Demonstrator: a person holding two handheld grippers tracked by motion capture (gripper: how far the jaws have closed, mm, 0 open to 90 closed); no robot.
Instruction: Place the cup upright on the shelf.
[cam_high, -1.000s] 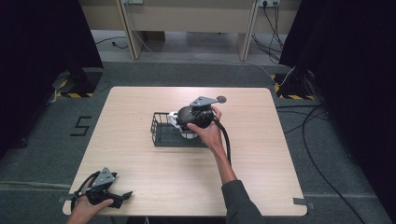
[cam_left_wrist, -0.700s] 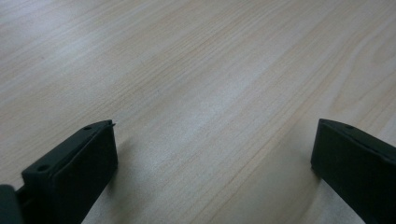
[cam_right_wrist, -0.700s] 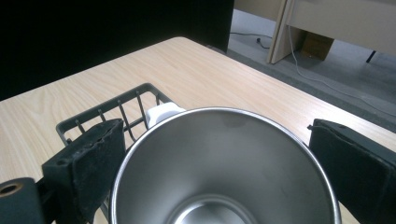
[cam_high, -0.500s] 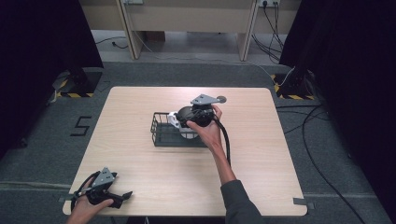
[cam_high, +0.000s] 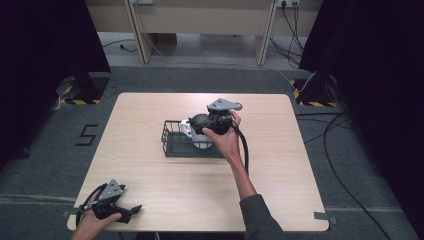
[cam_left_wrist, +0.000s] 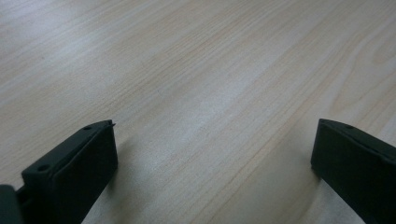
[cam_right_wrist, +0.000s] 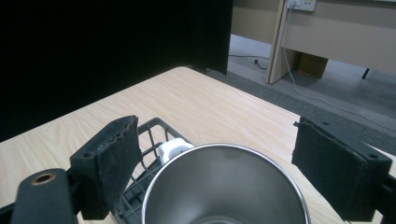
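- The room around us was dark-curtained with grey carpet, and we worked at a pale wooden table (cam_high: 150, 165).
- Near the middle of that table stood a black wire basket (cam_high: 172, 142), and our right gripper (cam_high: 202, 125) hung over its right end.
- In the right gripper view, a steel cup (cam_right_wrist: 224, 186) sat upright below the spread jaws, its mouth open toward the camera; the jaws stood apart on either side of the rim and did not touch it.
- A white handle (cam_right_wrist: 172, 150) showed at the cup's far edge, against the basket wires.
- We judged that the cup stood inside the basket, though its base was hidden, so we could not be certain it rested on the mesh.
- Our left gripper (cam_high: 131, 209) lay at the near left corner, well apart from the basket; the left gripper view showed its jaws (cam_left_wrist: 212, 177) wide open over bare wood, gripping nothing.
- As we read it, the placing looked all but done; what remained was to lift the right gripper clear.
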